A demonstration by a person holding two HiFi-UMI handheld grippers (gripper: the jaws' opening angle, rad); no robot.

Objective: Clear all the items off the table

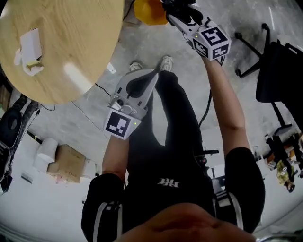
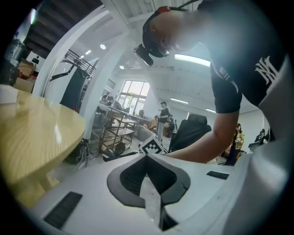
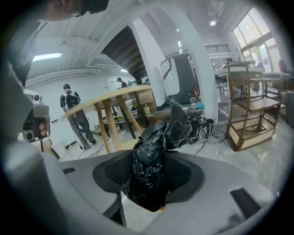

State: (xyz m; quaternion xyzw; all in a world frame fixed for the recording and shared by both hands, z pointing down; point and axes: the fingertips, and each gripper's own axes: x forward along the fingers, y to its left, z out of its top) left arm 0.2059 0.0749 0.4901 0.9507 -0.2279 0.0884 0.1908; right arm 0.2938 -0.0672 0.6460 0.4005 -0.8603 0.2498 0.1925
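The round wooden table (image 1: 71,28) is at the upper left; on it lie a white paper (image 1: 31,43) and a crumpled yellowish scrap (image 1: 33,66). My left gripper (image 1: 154,75) hangs over the floor beside the table's edge, shut and empty; in the left gripper view its jaws (image 2: 147,158) meet, with the table (image 2: 32,133) to the left. My right gripper (image 1: 173,12) reaches far forward, next to a yellow-orange object (image 1: 149,12) on the floor. It is shut on a crumpled black plastic bag (image 3: 156,137), which hides the right gripper's (image 3: 148,153) pads.
The person's legs and shoes (image 1: 165,61) stand between the grippers. A black office chair (image 1: 281,75) and its wheeled base (image 1: 255,47) are at the right. A cardboard box (image 1: 66,163) and cables lie on the floor at the left. A wooden shelf rack (image 3: 250,110) stands beyond.
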